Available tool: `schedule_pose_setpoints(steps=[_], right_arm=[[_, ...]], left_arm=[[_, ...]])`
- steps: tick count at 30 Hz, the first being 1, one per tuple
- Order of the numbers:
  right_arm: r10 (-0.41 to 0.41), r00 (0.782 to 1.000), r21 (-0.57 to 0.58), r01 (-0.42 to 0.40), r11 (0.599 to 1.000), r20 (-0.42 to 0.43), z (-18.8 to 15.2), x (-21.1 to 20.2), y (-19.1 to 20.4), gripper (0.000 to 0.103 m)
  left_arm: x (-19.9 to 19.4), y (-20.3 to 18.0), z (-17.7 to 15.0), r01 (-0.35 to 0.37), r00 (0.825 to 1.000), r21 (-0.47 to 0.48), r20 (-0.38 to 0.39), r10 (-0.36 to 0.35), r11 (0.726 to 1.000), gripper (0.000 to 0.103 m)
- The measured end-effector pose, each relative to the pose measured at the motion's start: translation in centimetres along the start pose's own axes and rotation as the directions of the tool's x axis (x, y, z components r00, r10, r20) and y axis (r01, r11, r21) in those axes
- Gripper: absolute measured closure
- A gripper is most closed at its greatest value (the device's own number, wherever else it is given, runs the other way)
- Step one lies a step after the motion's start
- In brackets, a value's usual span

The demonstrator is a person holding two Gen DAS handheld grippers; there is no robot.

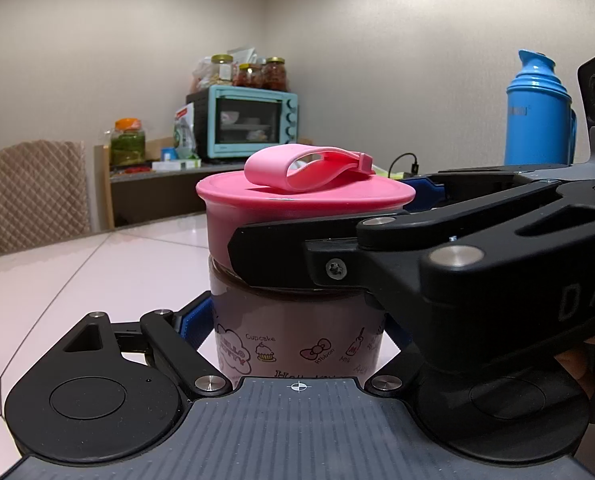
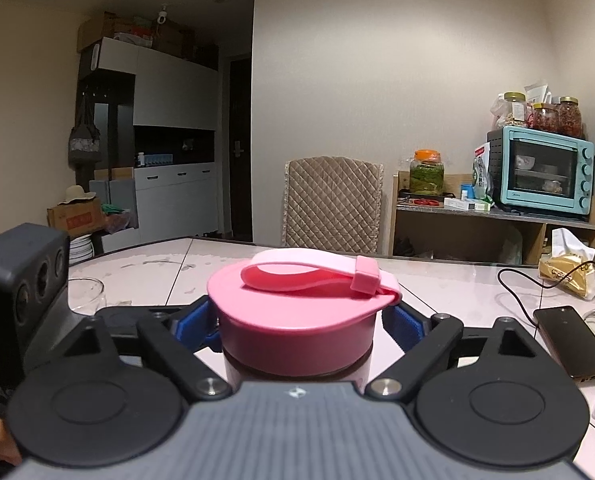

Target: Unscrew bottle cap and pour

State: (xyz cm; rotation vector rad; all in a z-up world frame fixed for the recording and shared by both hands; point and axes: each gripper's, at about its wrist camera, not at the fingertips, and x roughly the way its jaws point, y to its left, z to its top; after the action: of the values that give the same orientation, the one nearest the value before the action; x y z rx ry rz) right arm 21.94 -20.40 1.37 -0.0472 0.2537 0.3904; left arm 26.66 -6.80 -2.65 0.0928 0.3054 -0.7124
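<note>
Here the left gripper (image 1: 297, 328) clamps the bottle (image 1: 297, 332) body near the table (image 1: 97, 280) edge, while the right gripper (image 2: 299, 320) clenches its pink cap (image 2: 297, 312) with 2 fingers.

Legible print on the bottle (image 1: 297, 344) wall, left wrist view: "HELLO KITTY" in a cloud outline at lower left, "Cupcake" above a small cake drawing, "Ribbon" beneath a bow, "Milk" beside a small bottle drawing; a cursive line starting "Hello" is cut off at the lower edge. Embossed letters "DA" on the black body of the right hand-held gripper (image 1: 577, 304); the rest runs out of frame. Blue thermos (image 1: 537, 112) carries a dark brand mark, too small to read. Toaster oven (image 2: 545, 168) logo unreadable.
</note>
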Motion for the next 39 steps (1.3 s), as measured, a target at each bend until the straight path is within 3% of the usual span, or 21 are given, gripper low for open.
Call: schedule_pose_setpoints(steps=[8, 14, 22, 30, 34, 39], right_arm=[[0.039, 0.999, -0.026, -0.039, 0.999, -0.002, -0.1, 0.2, -0.6, 0.018], [0.134, 0.991, -0.048, -0.135, 0.990, -0.016, 0.2, 0.3, -2.0, 0.018], [0.323, 0.945, -0.083, -0.326, 0.942, -0.040, 0.8, 0.8, -5.2, 0.018], [0.490, 0.870, -0.106, -0.494, 0.863, -0.063, 1.5, 1.7, -7.9, 0.018], [0.505, 0.861, -0.108, -0.508, 0.855, -0.058, 1.6, 1.8, -8.1, 0.018], [0.497, 0.866, -0.102, -0.500, 0.860, -0.055, 1.7, 1.5, -7.7, 0.018]], left_arm=[[0.0, 0.0, 0.0, 0.001, 1.000, -0.001, 0.000, -0.001, 1.000, 0.013], [0.0, 0.0, 0.0, 0.001, 1.000, -0.001, 0.000, -0.001, 1.000, 0.013], [0.0, -0.1, 0.0, 0.001, 1.000, -0.001, 0.000, -0.001, 1.000, 0.013], [0.0, -0.1, 0.0, 0.001, 1.000, -0.001, 0.000, -0.001, 1.000, 0.013], [0.0, -0.1, 0.0, 0.001, 1.000, -0.001, 0.000, -0.001, 1.000, 0.013], [0.0, -0.1, 0.0, 0.001, 1.000, -0.001, 0.000, -0.001, 1.000, 0.013]])
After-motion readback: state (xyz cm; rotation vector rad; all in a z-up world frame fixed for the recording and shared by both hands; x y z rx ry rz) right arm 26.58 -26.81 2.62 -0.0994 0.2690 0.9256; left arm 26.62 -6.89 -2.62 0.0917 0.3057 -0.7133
